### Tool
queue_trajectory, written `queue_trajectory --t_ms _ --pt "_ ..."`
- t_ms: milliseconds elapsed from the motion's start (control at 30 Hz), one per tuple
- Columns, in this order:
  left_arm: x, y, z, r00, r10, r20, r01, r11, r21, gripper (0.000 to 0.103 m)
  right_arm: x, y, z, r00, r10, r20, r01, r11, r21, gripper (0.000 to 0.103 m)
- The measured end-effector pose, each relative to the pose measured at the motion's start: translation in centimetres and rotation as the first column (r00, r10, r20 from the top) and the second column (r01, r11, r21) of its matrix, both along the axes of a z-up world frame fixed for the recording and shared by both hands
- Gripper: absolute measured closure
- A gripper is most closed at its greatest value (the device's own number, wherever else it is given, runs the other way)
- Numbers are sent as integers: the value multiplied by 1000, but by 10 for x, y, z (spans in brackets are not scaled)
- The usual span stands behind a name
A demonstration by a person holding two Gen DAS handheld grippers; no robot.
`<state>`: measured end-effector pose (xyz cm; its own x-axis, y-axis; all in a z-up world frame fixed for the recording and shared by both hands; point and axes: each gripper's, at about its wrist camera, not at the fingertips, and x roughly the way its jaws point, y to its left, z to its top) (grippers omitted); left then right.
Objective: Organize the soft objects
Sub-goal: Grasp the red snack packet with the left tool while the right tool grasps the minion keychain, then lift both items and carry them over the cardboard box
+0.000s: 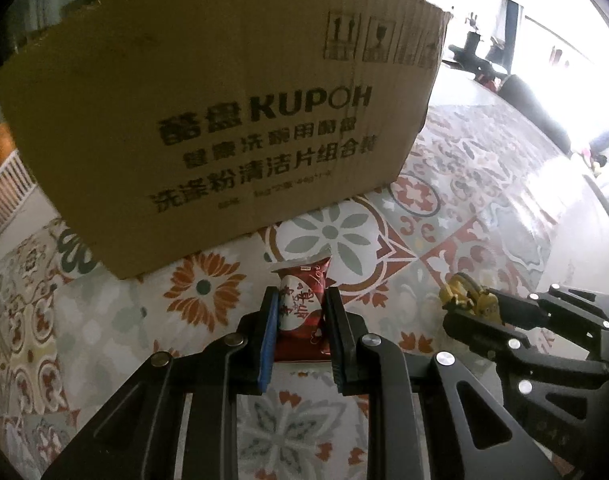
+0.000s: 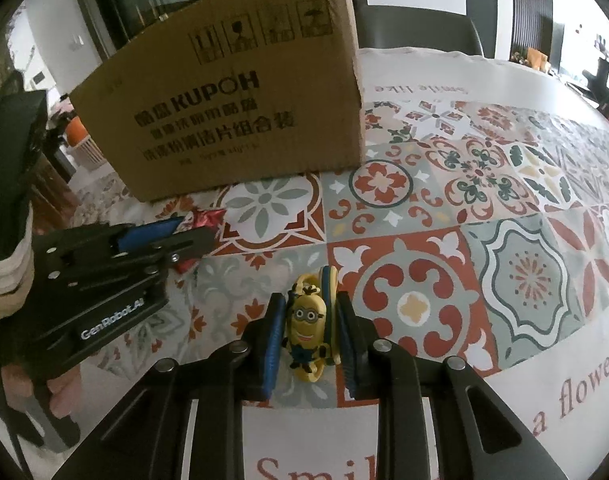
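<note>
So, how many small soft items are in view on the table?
2. The red snack packet is in the left claw; the yellow cartoon toy is in the right claw. Others may hide behind the cardboard box.

The left gripper (image 1: 302, 312) points steeply down toward the tablecloth (image 1: 444, 208), its black linkage arms spread toward the camera and its blue-padded jaws pressed in from both sides on a red snack packet (image 1: 304, 308) lying on that cloth. The right gripper (image 2: 310, 328) is angled down at the same cloth just beside it, jaws clamped on a yellow cartoon figure (image 2: 306, 324). In the right wrist view, a cream cuffed sleeve (image 2: 8, 276) and part of a hand behind the left gripper show above the cloth's left edge.
</note>
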<state>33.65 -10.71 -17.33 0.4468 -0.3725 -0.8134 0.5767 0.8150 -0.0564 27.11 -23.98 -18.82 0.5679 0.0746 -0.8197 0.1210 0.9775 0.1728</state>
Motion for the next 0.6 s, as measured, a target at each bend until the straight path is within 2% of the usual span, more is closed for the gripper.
queue_trajectory --t_ms 200,600 --pt "-18 10 17 998 40 51 -40 999 -2 80 -9 -2 10 1000 5 26 -5 1000 14 77" --pt "-56 33 57 984 145 104 -137 988 -75 80 -33 2 47 993 41 114 -40 999 -6 77"
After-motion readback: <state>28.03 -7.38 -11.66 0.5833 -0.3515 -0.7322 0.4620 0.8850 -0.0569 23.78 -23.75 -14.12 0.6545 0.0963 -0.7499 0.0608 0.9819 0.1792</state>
